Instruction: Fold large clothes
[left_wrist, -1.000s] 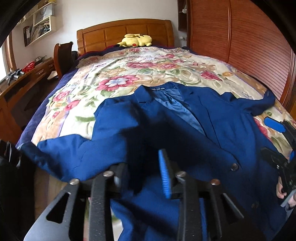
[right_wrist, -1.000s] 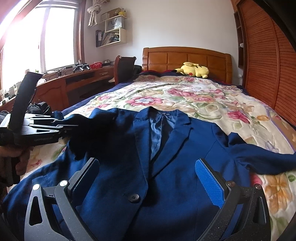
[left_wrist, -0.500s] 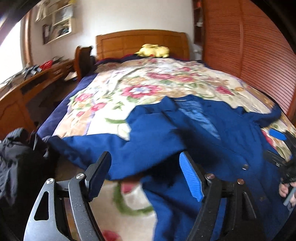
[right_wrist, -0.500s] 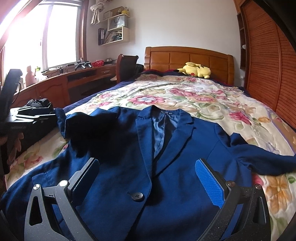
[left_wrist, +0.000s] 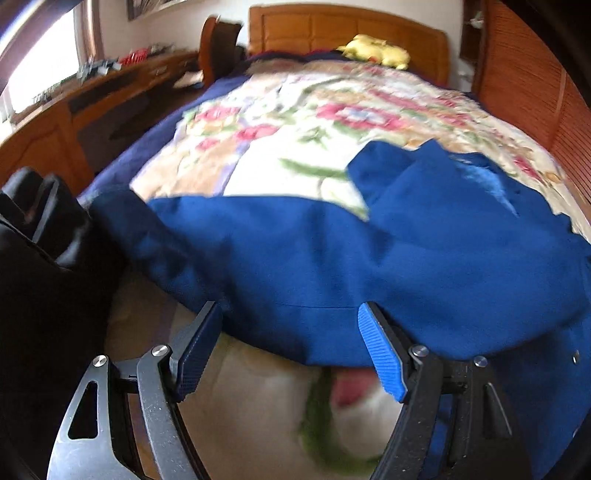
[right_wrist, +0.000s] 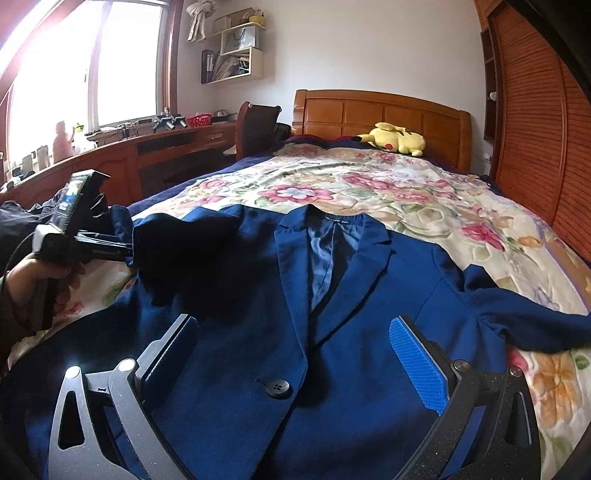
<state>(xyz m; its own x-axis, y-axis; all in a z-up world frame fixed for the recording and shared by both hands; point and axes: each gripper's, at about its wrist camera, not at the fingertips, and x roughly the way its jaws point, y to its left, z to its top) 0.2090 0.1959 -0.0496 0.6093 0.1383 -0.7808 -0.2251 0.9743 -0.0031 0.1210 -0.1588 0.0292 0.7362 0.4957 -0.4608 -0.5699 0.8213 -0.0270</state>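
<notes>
Here, at the left edge of the bed, a person's hand (right_wrist: 40, 277) carries the left gripper (left_wrist: 291, 350), its jaws spread with nothing pinched, poised over the near edge of the blue blazer's sleeve (left_wrist: 295, 266) and the floral bedspread (right_wrist: 388, 188). The blue blazer (right_wrist: 280, 314) lies face up across the near part of the bed, collar toward the far headboard (right_wrist: 380, 110). Right of it, the right gripper (right_wrist: 291, 354) hangs spread above the buttoned front, gripping nothing.

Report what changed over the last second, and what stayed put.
The left gripper opened, letting go of the blue jacket, and swung out over its left sleeve, jaws empty. The right gripper stayed open above the jacket front; the jacket body kept flat.
</notes>
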